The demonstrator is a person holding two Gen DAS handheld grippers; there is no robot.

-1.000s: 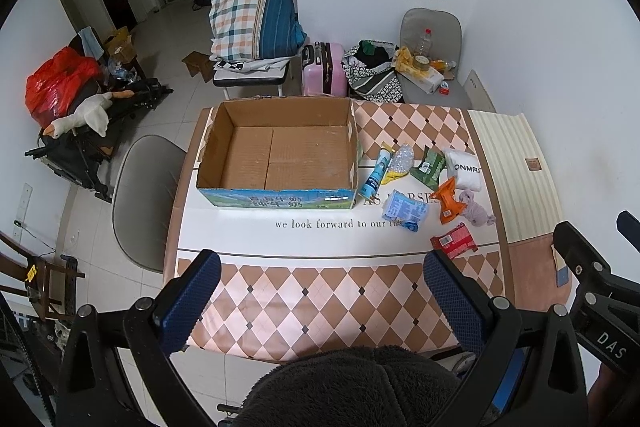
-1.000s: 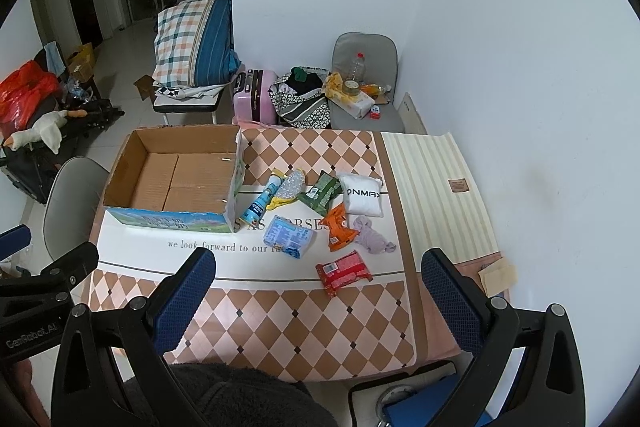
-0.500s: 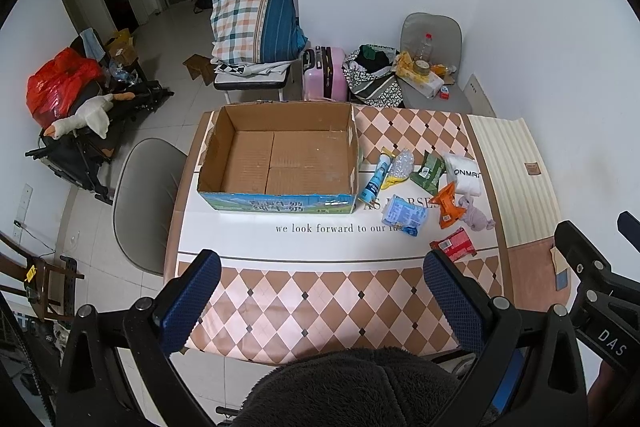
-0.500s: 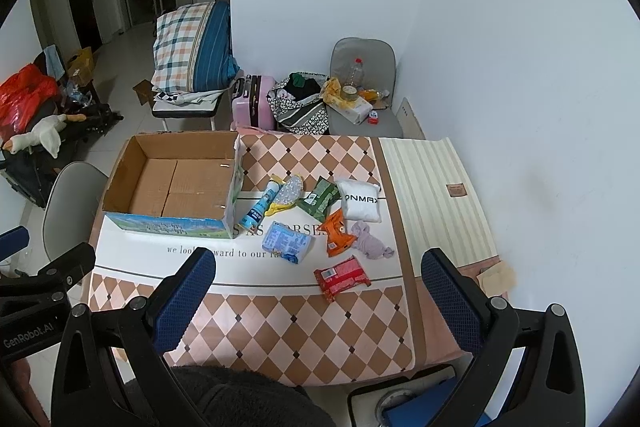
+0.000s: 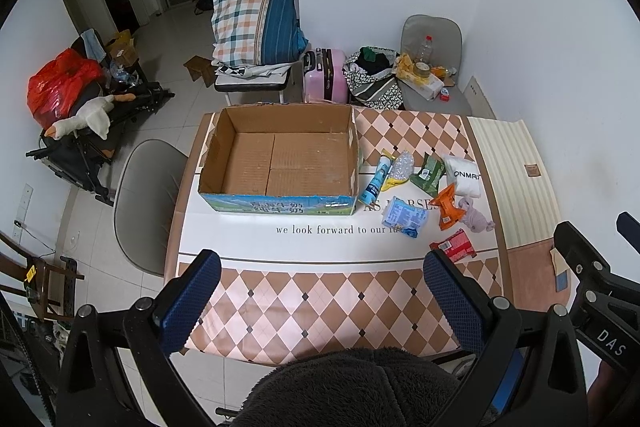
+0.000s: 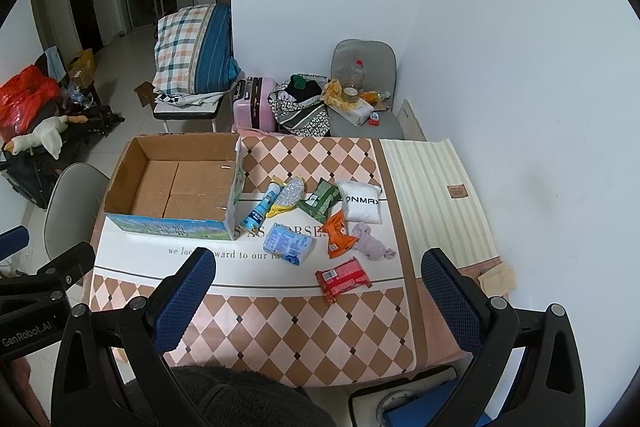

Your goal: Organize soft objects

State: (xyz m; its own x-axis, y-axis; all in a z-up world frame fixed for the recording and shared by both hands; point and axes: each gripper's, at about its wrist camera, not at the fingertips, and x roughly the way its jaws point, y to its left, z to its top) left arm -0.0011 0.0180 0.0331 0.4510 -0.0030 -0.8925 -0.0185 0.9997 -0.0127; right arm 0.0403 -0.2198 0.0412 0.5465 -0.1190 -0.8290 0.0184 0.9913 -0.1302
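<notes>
An open, empty cardboard box [image 5: 280, 163] [image 6: 176, 187] stands on the table's left half. To its right lie several soft packs: a blue tube [image 6: 262, 207], a blue pack [image 6: 288, 243], a green pack [image 6: 320, 199], a white pack [image 6: 361, 202], an orange pack [image 6: 338, 234], a grey cloth [image 6: 370, 247] and a red pack [image 6: 343, 277] [image 5: 456, 247]. My left gripper [image 5: 320, 301] and right gripper [image 6: 318, 301] are both open and empty, held high above the table's near edge, well short of the objects.
The table [image 5: 320, 307] has a checked cloth and a striped mat [image 6: 432, 195] at its right by the wall. A grey chair [image 5: 148, 199] stands at the left. Beyond are a pink suitcase [image 5: 324, 75], bags, another chair and floor clutter.
Both grippers have risen and drawn back slightly, so the table and objects look a little smaller and lower. Nothing on the table has moved.
</notes>
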